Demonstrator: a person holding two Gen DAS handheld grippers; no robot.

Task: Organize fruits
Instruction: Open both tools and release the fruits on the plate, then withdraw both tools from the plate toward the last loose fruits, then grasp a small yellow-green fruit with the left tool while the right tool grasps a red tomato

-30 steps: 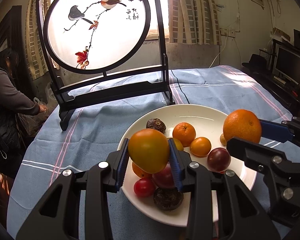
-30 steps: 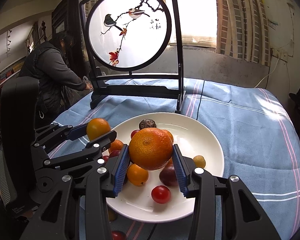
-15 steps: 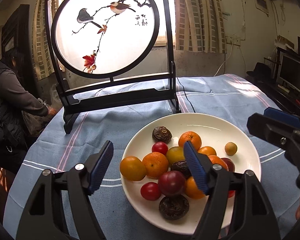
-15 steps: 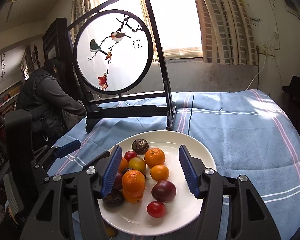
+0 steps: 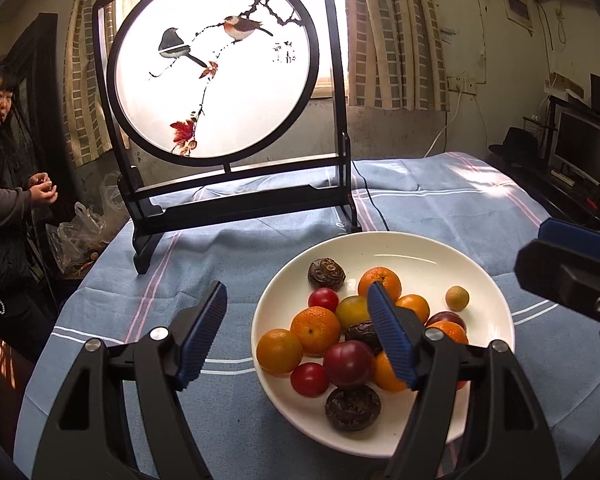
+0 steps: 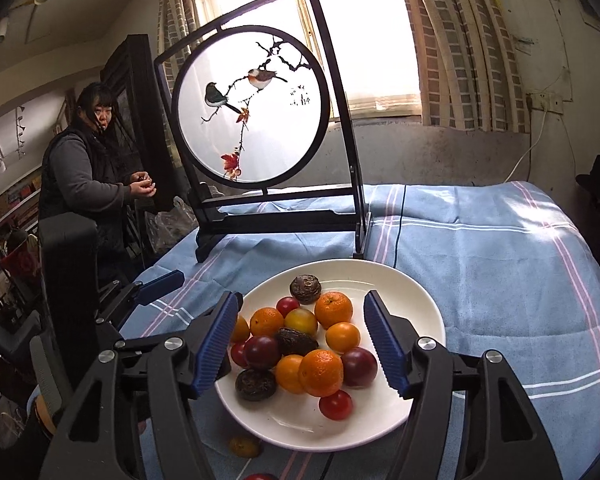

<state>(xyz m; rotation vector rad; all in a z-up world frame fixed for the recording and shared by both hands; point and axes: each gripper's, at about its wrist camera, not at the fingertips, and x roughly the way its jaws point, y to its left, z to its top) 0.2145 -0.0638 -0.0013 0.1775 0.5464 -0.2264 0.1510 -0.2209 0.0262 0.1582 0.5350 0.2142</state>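
**Both grippers empty above the loaded fruit plate**

The left gripper (image 5: 296, 334) stands with its jaws well apart, nothing between the ribbed blue pads; it opened within the past second. Its right finger overlaps the plate's middle in view; its left finger hangs over bare cloth. The right gripper (image 6: 302, 338) is likewise parted and empty, its jaws having just been opening further, and it frames the fruit pile from above with no pad touching any piece.

The white plate (image 5: 416, 246), round, glossy and shallow-rimmed, lies just ahead of and below both tools on a blue woven tablecloth (image 5: 228, 264) with pale pink and white stripes. On it sit smooth orange citrus pieces, including a dimpled mandarin (image 5: 315, 330) left of the left gripper's right finger, glossy red cherry tomatoes, dark purple plums, a yellow fruit, one small tan round fruit (image 5: 457, 298) set apart to the right, and wrinkled brown-black fruits, one (image 5: 326, 274) at the far rim.

A small orange fruit (image 6: 244, 446) lies on the cloth just off the plate's near edge, under the right gripper.

Beyond the plate stands a dark-framed round screen (image 5: 214, 68), translucent, painted with two birds on a branch. A person (image 6: 86, 176) in a dark vest stands far left.
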